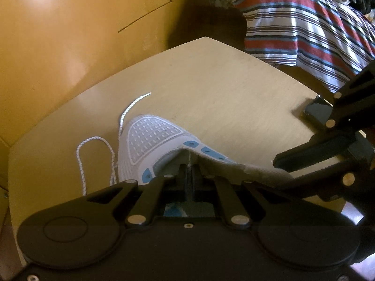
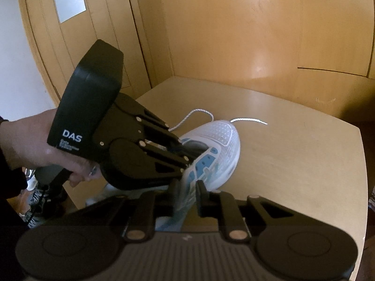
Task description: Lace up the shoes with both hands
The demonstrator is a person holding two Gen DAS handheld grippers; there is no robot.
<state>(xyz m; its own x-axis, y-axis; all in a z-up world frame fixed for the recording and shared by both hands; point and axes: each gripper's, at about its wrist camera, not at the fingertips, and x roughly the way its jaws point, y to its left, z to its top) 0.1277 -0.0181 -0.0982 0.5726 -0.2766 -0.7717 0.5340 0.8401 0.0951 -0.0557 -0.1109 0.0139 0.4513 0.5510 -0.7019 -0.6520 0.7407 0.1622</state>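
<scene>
Barely started: lace (image 1: 98,149) loose beside the shoe (image 1: 150,145), eyelets empty; your left gripper (image 1: 190,164) pressed together, right gripper (image 2: 187,185) pinching the shoe's side.

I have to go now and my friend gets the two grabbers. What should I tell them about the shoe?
Left gripper: shut, pinched on the shoe's tongue edge at the throat, propping the front of the shoe up.
Right gripper: jaws nearly closed around the blue eyelet edge on the shoe's side; whether the pads press it is hard to tell.
Shoe: white and blue, on the wooden table, toe pointing away.
Lace: lies loose on the table beside the toe, one end free. No gripper holds it.
Done: shoe steadied. The blue eyelets in view look empty.
Left: pick up a lace end and thread the eyelets.
</scene>
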